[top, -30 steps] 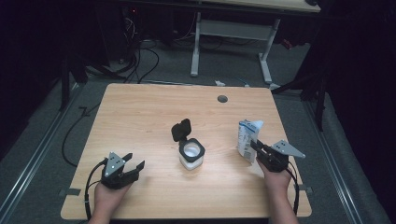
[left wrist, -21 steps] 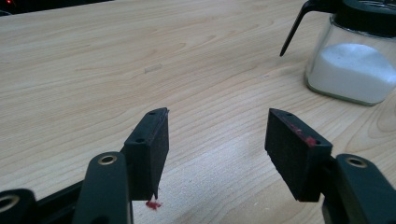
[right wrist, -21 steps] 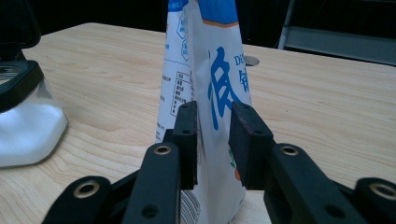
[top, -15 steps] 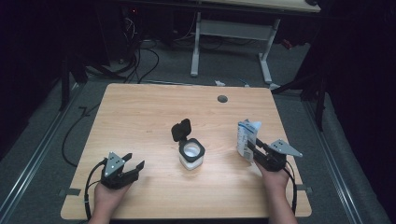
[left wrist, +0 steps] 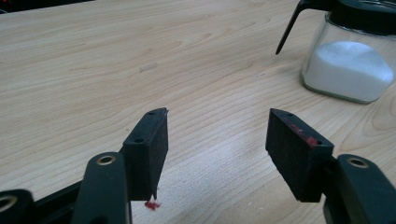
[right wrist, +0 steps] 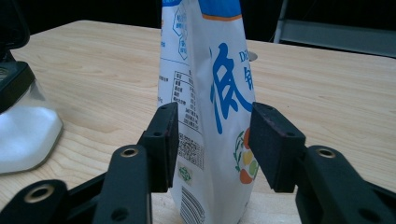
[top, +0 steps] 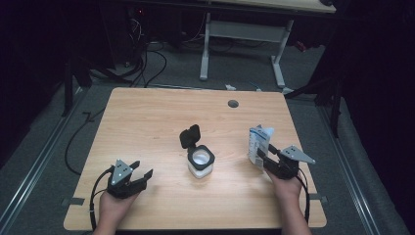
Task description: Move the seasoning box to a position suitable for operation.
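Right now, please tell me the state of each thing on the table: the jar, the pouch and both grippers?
Glass jar: upright, black flip lid open, holding white powder.
Printed pouch: upright on the table, between the right gripper's jaws.
Right gripper: jaws just been opening, gaps on both sides of the pouch.
Left gripper: open, nothing between its jaws.

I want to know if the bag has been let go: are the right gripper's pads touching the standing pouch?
Apart. In the right gripper view the right gripper has just been opening; both pads stand off the pouch between them.

jar (top: 200, 162) table-centre | pouch (top: 257, 144) right of jar, between right gripper (top: 266, 157)
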The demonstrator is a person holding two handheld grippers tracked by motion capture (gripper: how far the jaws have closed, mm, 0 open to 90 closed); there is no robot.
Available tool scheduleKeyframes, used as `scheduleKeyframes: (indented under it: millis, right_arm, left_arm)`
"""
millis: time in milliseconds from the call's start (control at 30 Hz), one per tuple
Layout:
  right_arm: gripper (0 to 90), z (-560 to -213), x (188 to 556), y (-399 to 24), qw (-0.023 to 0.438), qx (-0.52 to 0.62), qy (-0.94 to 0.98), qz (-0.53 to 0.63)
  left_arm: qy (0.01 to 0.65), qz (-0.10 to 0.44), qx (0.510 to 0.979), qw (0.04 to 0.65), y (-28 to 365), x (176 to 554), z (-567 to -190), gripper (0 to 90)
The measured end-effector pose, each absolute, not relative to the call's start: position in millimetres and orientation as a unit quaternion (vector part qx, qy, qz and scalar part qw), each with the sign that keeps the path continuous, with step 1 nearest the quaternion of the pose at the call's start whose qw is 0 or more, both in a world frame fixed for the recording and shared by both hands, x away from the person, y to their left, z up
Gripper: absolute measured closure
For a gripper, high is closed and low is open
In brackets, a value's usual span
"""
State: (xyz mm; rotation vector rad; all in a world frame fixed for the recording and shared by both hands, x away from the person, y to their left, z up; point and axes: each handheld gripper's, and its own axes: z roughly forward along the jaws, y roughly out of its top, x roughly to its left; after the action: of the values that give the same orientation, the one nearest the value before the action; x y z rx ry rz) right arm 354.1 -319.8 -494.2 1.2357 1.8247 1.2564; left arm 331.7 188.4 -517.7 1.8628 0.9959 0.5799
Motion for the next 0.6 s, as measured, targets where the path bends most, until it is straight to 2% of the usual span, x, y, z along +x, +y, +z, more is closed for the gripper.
scheduleKeyframes:
  millis: [200,600]
  right_arm:
    - [46.1,-495.1,354.2,-320.5,0.296,0.478,0.678,0.473]
    - [45.4,-495.6,345.5,-327.2,0.298,0.483,0.674,0.473]
  left_arm:
    - [0.414,0.237,0.757,0.447,187.3,334.1,-518.9,36.2]
    - [0.414,0.241,0.769,0.423,178.8,337.7,-520.6,32.5]
